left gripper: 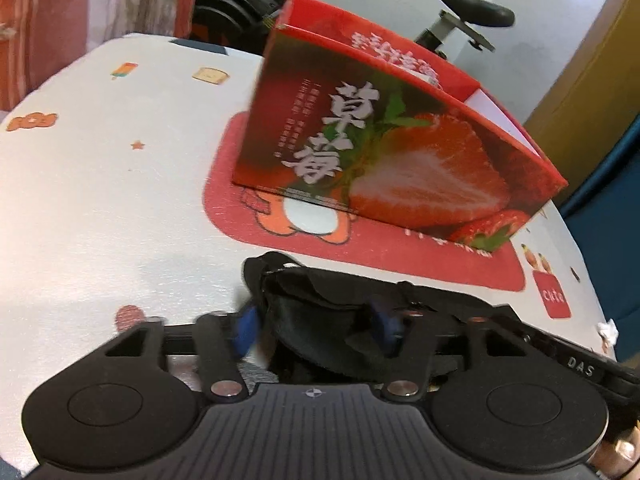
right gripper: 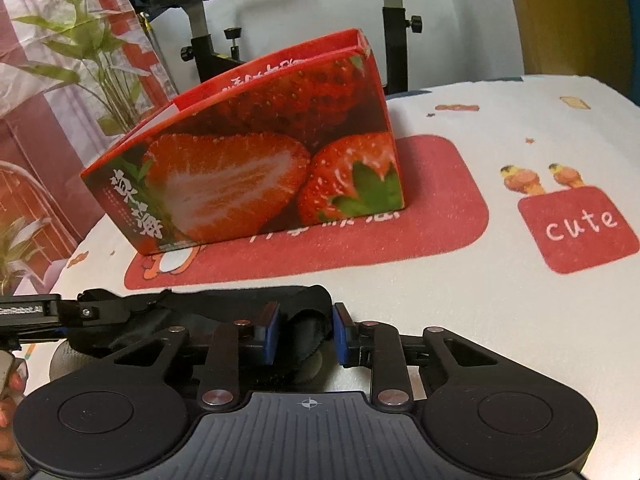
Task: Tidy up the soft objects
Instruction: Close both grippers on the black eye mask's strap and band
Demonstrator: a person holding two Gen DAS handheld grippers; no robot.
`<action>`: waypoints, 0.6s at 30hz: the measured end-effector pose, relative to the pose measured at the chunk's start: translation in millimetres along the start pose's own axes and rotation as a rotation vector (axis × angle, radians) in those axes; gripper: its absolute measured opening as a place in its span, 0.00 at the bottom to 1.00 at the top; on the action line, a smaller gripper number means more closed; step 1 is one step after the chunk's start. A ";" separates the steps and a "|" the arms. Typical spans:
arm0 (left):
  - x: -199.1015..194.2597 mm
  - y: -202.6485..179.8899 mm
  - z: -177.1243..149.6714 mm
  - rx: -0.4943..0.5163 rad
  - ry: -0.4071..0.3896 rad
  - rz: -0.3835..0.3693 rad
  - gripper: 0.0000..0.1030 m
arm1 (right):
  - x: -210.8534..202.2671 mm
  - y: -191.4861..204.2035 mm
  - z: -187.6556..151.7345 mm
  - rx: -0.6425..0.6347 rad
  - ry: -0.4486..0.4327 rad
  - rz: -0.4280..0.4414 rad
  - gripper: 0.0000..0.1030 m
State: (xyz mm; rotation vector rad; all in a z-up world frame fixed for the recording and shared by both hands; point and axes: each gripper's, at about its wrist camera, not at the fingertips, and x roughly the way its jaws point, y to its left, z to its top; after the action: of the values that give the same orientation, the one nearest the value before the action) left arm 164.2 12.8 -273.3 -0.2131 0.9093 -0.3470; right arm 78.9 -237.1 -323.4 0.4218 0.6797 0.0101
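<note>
A black soft fabric piece (left gripper: 320, 320), like a sleep mask with a strap, is held between both grippers just above the table. My left gripper (left gripper: 316, 326) has its blue pads closed on one end of it. My right gripper (right gripper: 305, 334) has its blue pads closed on the other end of the black fabric (right gripper: 304, 320). A red strawberry-printed cardboard box (left gripper: 384, 152), open at the top, stands on the table behind the fabric; it also shows in the right wrist view (right gripper: 256, 160). The left gripper's body shows at the left edge of the right wrist view.
The table (left gripper: 100, 200) has a white cloth with cartoon prints and a red panel under the box. An exercise bike (right gripper: 392, 20) stands behind the table. A plant (right gripper: 88, 40) and patterned curtain are at the far left. A crumpled white tissue (left gripper: 608, 330) lies at the right edge.
</note>
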 end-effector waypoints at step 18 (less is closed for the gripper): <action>-12.6 8.9 -20.3 -0.014 -0.068 0.026 0.36 | 0.0 -11.6 -8.8 0.088 0.005 0.084 0.25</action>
State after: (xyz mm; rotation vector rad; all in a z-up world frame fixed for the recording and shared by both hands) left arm 142.7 25.1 -279.1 -0.2239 0.8471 -0.3077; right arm 72.1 -244.4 -333.9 0.5351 0.6684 0.0605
